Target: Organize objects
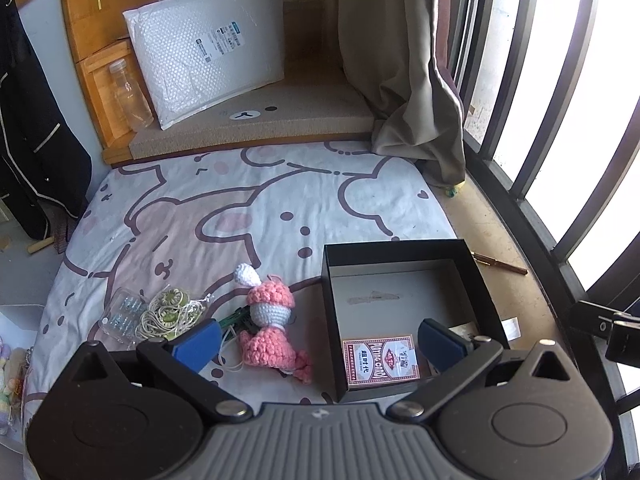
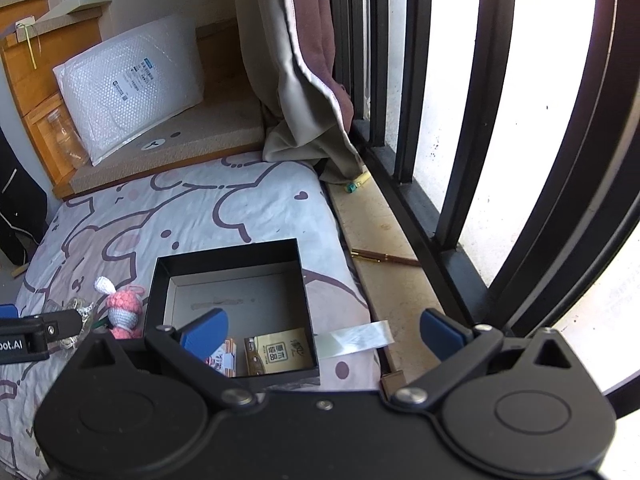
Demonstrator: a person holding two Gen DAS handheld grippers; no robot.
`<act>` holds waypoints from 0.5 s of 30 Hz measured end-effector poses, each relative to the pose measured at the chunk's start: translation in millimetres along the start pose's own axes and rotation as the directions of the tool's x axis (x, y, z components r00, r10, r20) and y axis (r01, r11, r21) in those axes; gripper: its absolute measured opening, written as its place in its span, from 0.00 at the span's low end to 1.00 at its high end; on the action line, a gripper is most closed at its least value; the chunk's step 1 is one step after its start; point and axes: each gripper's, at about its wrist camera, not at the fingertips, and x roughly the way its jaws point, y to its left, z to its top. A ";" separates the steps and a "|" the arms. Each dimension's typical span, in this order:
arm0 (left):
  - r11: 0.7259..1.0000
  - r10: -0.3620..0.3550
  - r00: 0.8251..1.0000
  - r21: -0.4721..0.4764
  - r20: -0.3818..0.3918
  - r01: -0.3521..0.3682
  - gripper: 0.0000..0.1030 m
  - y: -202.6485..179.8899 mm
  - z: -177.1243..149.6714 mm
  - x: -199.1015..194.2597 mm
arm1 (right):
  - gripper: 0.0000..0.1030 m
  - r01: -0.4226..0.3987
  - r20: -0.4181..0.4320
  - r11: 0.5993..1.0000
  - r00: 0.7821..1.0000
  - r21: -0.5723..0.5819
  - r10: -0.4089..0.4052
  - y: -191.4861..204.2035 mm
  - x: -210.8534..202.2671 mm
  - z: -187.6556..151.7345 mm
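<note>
we find the left tongs (image 1: 318,340) spread wide and empty, low in the frame, straddling the pink and white crocheted doll (image 1: 269,320) lying on the cartoon-print bed sheet (image 1: 240,208), just left of the open black cardboard box (image 1: 404,312). the red playing-card pack (image 1: 380,361) already lies in the box's lower left corner. the right tongs (image 2: 322,332) likewise stand open and empty over the box's near edge. we judge the doll the next item: centre the pads on its body, clear of the tangled cream cord (image 1: 168,316) beside it, close gently, and lift clear of the box wall.
</note>
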 end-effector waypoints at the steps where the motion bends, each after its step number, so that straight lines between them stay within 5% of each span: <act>1: 1.000 0.003 1.000 -0.002 0.002 -0.003 1.00 -0.2 -0.2 -0.3 | 1.00 0.002 0.004 1.000 1.000 -0.002 -0.002 0.4 -1.2 -0.5; 15: 1.000 -0.003 0.999 0.015 0.040 0.002 1.00 -2.9 -1.6 -5.7 | 1.00 0.008 0.037 1.000 0.999 0.000 -0.008 -1.8 -9.5 -2.3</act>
